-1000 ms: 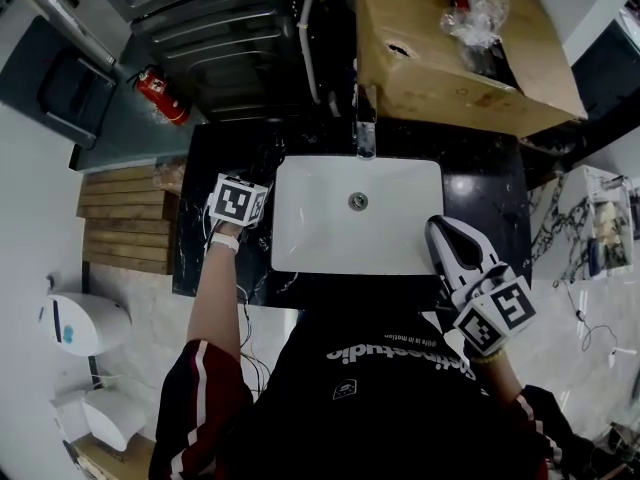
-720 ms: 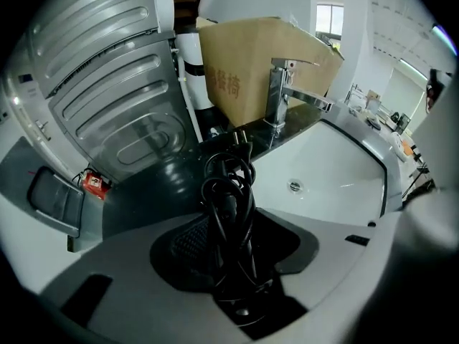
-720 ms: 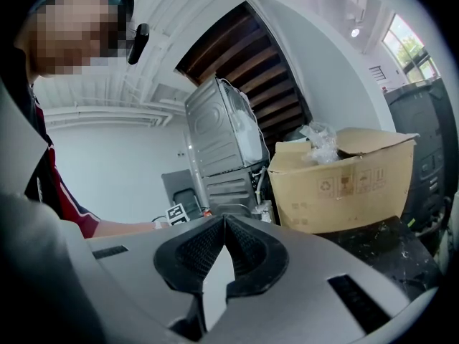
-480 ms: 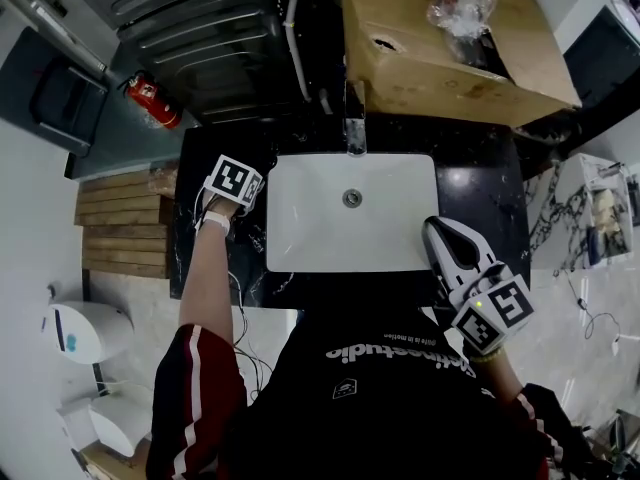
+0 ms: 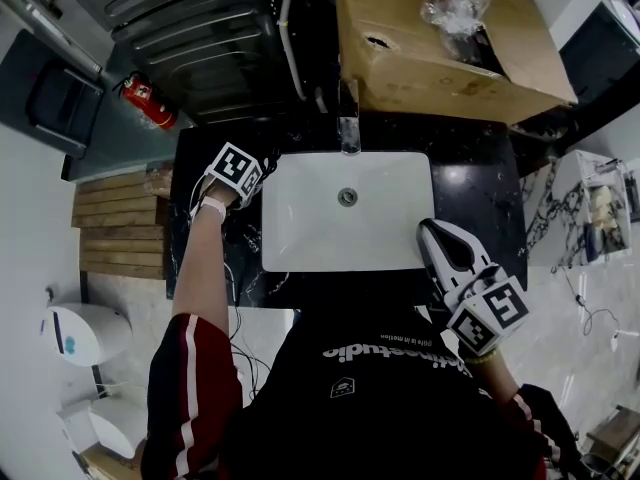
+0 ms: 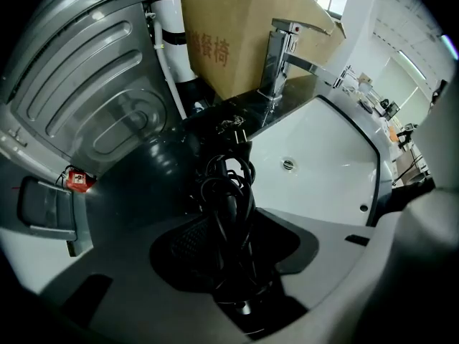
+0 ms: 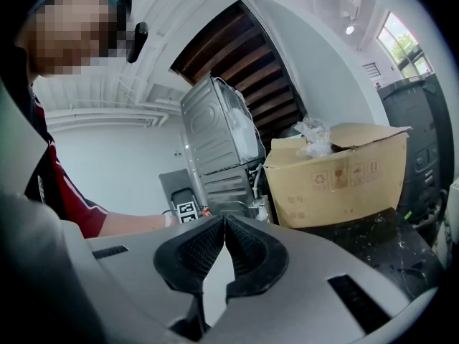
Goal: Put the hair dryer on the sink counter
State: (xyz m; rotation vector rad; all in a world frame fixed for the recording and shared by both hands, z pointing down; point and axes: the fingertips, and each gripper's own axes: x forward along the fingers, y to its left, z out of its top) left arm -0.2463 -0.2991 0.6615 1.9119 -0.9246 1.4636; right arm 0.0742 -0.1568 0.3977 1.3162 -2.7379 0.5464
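My left gripper [image 6: 231, 217] is shut on a black hair dryer [image 6: 228, 192] whose cord is coiled round it, the plug [image 6: 237, 129] pointing ahead. In the head view this left gripper [image 5: 240, 173] hovers over the black marble sink counter [image 5: 205, 258], just left of the white basin [image 5: 345, 243]; the dryer is hidden under the marker cube there. My right gripper [image 5: 434, 232] is at the basin's near right corner. In its own view the right gripper [image 7: 224, 228] is shut, pads touching, with nothing between them.
A chrome faucet [image 6: 281, 56] stands behind the basin. A big cardboard box [image 5: 440, 58] sits behind the counter at the right, a grey ribbed appliance [image 5: 200, 28] at the left. Wooden slats [image 5: 115, 223] and a red fire extinguisher [image 5: 140, 98] lie left of the counter.
The left gripper with the hair dryer has moved a little farther along the counter's left side, toward the basin's far left corner. The right gripper has hardly moved.
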